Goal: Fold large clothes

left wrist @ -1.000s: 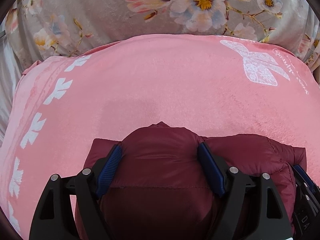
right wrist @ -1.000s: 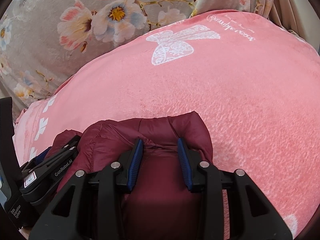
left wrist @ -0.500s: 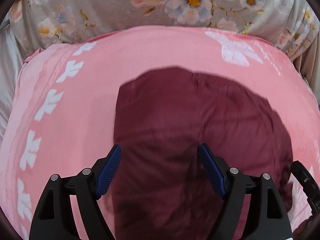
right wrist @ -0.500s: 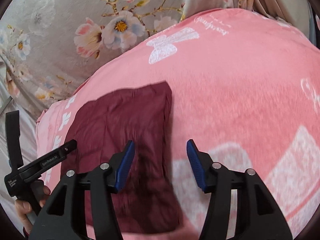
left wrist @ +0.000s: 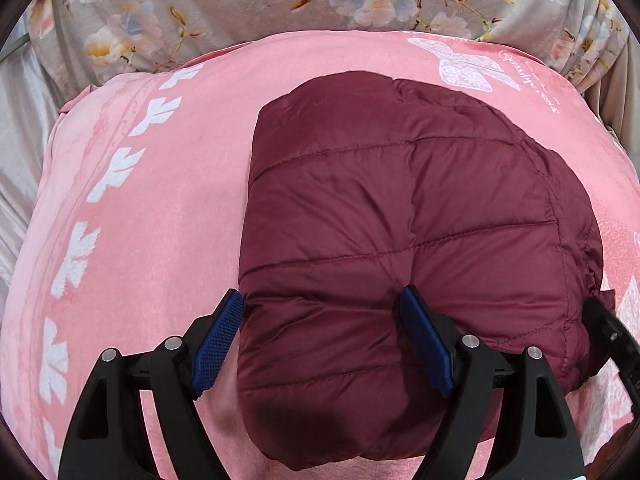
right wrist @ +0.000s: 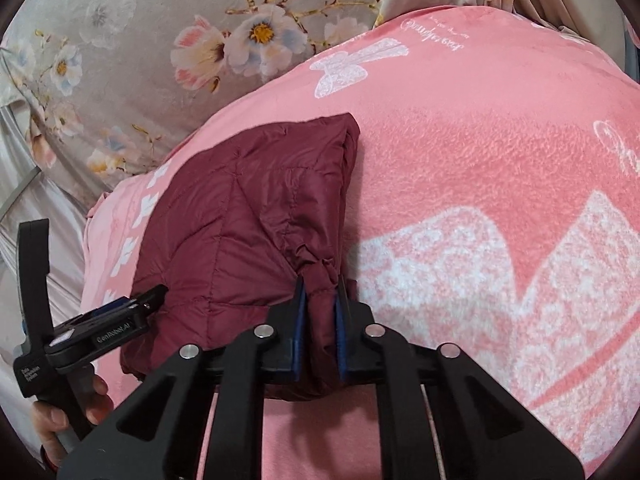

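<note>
A dark red quilted jacket [left wrist: 400,208] lies folded in a compact block on a pink blanket [left wrist: 160,240]. My left gripper [left wrist: 322,328] is open, its blue fingers standing wide over the jacket's near left part without pinching it. In the right wrist view the jacket [right wrist: 240,232] lies left of centre. My right gripper [right wrist: 318,312] is shut on the jacket's gathered right edge near the front. The left gripper [right wrist: 132,308] shows at the jacket's left side, held by a hand.
The pink blanket [right wrist: 500,160] with white butterfly prints covers the bed. A grey floral bedcover [left wrist: 240,8] lies behind it, also in the right wrist view [right wrist: 140,60]. Pale sheet folds [left wrist: 16,140] lie at the left edge.
Both grippers let go of the jacket after laying it flat and pulled back. The right gripper has since closed on the jacket's right edge. The left stays open.
</note>
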A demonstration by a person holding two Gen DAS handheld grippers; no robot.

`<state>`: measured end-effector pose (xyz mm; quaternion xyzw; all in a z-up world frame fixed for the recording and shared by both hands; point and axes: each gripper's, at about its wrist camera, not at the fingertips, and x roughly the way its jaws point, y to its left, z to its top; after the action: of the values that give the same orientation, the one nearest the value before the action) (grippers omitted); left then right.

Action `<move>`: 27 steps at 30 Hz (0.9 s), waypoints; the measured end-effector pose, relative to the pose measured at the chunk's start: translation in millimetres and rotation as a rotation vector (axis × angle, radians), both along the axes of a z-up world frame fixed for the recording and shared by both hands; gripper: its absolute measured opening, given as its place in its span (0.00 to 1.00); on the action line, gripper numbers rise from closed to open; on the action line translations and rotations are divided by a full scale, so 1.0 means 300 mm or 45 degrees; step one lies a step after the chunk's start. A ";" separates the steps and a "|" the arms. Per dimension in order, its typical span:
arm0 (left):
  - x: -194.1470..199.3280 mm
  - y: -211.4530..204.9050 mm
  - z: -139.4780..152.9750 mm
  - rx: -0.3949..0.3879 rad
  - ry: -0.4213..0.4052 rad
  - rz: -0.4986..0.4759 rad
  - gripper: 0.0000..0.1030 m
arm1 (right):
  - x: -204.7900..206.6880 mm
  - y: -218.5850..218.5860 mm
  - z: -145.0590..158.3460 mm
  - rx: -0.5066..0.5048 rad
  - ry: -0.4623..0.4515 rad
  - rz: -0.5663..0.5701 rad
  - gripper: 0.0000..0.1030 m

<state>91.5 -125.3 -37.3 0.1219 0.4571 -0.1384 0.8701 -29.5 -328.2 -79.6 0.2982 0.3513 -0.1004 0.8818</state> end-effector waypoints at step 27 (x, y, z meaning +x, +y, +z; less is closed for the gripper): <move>-0.036 -0.032 -0.054 0.093 -0.119 0.024 0.78 | 0.030 0.067 -0.064 -0.172 0.075 0.020 0.15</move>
<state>80.8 -135.0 -53.6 0.1556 0.4218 -0.1077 0.8867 -20.6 -308.0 -98.9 0.2323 0.3718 -0.1257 0.8899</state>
